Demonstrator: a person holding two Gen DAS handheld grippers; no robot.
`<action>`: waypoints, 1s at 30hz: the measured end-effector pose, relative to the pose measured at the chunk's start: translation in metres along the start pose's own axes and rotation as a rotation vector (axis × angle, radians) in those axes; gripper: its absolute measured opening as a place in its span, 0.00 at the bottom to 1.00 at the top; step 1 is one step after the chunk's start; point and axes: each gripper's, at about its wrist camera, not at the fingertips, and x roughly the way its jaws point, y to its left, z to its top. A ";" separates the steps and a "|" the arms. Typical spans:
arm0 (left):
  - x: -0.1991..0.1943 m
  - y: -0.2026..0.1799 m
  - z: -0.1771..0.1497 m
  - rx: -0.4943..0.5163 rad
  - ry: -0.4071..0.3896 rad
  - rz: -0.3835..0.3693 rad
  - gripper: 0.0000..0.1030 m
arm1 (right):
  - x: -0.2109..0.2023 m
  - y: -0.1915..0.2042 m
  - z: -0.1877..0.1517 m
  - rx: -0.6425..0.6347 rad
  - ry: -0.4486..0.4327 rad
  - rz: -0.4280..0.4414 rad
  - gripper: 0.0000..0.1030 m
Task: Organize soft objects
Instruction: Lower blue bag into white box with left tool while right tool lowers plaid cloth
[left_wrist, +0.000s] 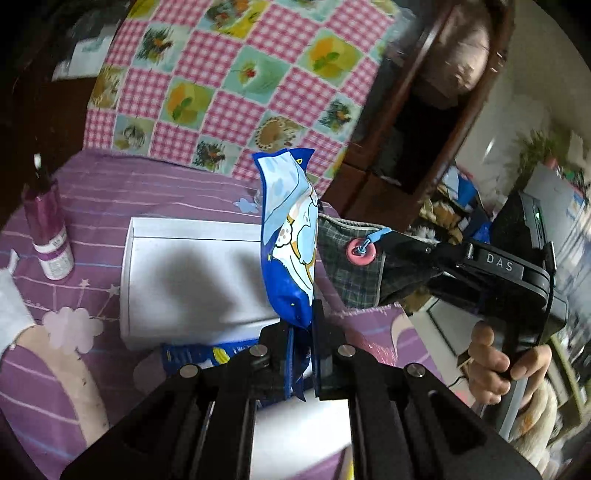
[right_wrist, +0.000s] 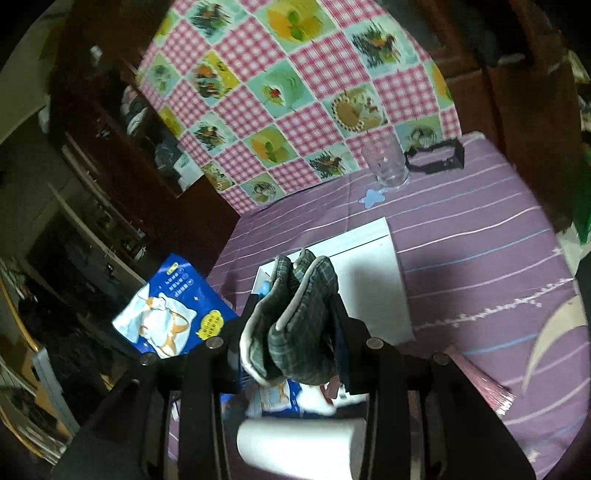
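Note:
My left gripper (left_wrist: 301, 326) is shut on the lower end of a blue packet (left_wrist: 291, 236) with a cartoon print, which stands upright above a white box (left_wrist: 192, 273). In the left wrist view the right gripper (left_wrist: 399, 262) comes in from the right, shut on a grey-green plaid padded cloth (left_wrist: 347, 269) with a pink button. In the right wrist view the same plaid cloth (right_wrist: 306, 332) is bunched between my right gripper's (right_wrist: 291, 328) fingers, over the white box (right_wrist: 369, 280). The blue packet (right_wrist: 170, 317) hangs to its left.
The table carries a purple striped cloth (right_wrist: 480, 236). A purple bottle (left_wrist: 50, 232) stands at left, a clear glass (right_wrist: 386, 166) and a black frame (right_wrist: 436, 158) at the back. A second blue packet (left_wrist: 199, 356) and a white roll (right_wrist: 295, 446) lie close below. A pink checkered cloth (left_wrist: 240, 81) hangs behind.

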 end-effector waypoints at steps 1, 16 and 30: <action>0.006 0.005 0.000 -0.006 -0.005 0.007 0.06 | 0.010 -0.004 0.002 0.025 0.005 0.006 0.37; 0.105 0.111 -0.016 -0.333 0.132 -0.092 0.06 | 0.110 -0.052 -0.005 0.135 0.151 0.076 0.37; 0.107 0.126 -0.017 -0.346 0.104 0.104 0.09 | 0.128 -0.072 -0.013 0.195 0.186 0.070 0.37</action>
